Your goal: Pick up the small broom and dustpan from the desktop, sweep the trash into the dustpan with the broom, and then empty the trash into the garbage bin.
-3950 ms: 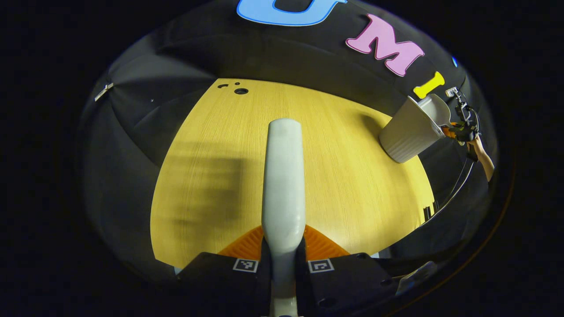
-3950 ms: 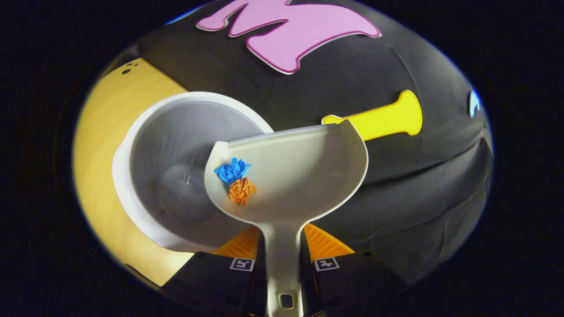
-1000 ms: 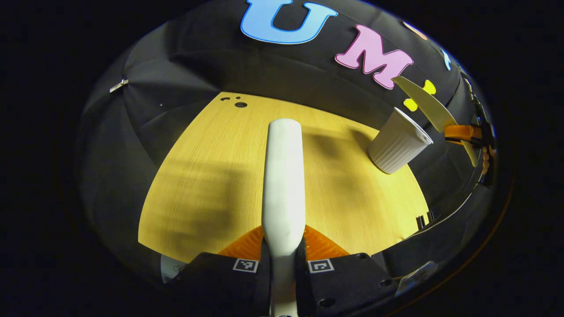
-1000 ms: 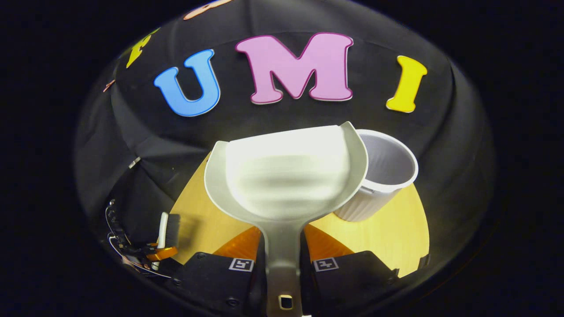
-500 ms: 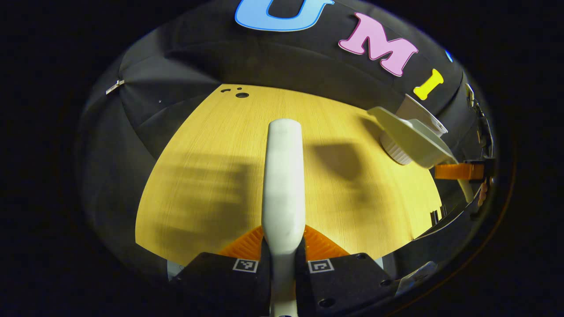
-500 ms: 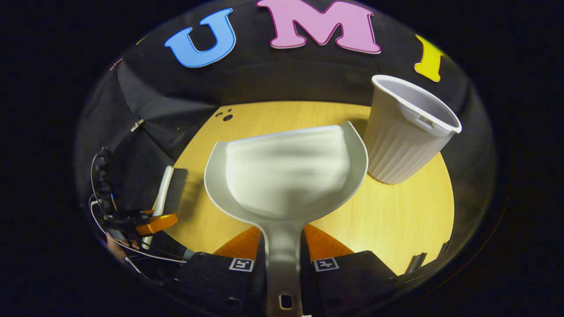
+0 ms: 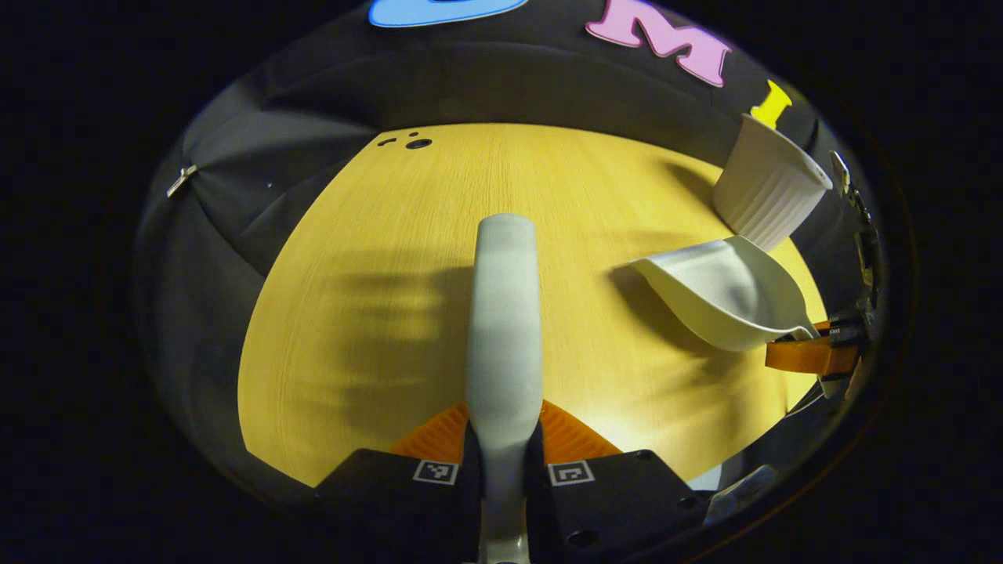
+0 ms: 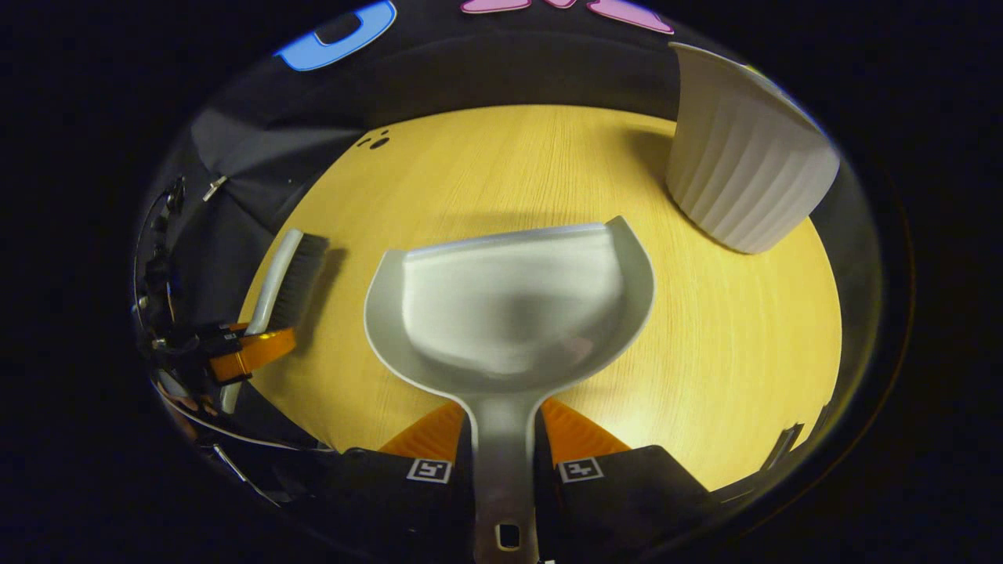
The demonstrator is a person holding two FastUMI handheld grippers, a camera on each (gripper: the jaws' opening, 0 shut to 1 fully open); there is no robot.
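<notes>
In the left gripper view, the left hand-held gripper sits at the bottom centre, its two orange fingers pressed against the sides of the broom handle. The white handle runs straight up the middle of the frame over the yellow wooden bench. To the right, at mid height, the dustpan hangs tilted over the bench, its handle caught in the other gripper's orange fingers at the right edge. Beyond it, in the upper right, the white ribbed garbage bin stands on the bench near the far edge.

In the right gripper view, the right hand-held gripper at the bottom centre clamps the dustpan by its handle, both orange fingers against it. The pan spreads out just ahead of the fingers, mid frame, and its scoop looks empty. At the left edge, the broom shows its dark bristles above the bench, held in the other gripper's orange fingers. The garbage bin stands in the upper right, beyond the pan and apart from it.
</notes>
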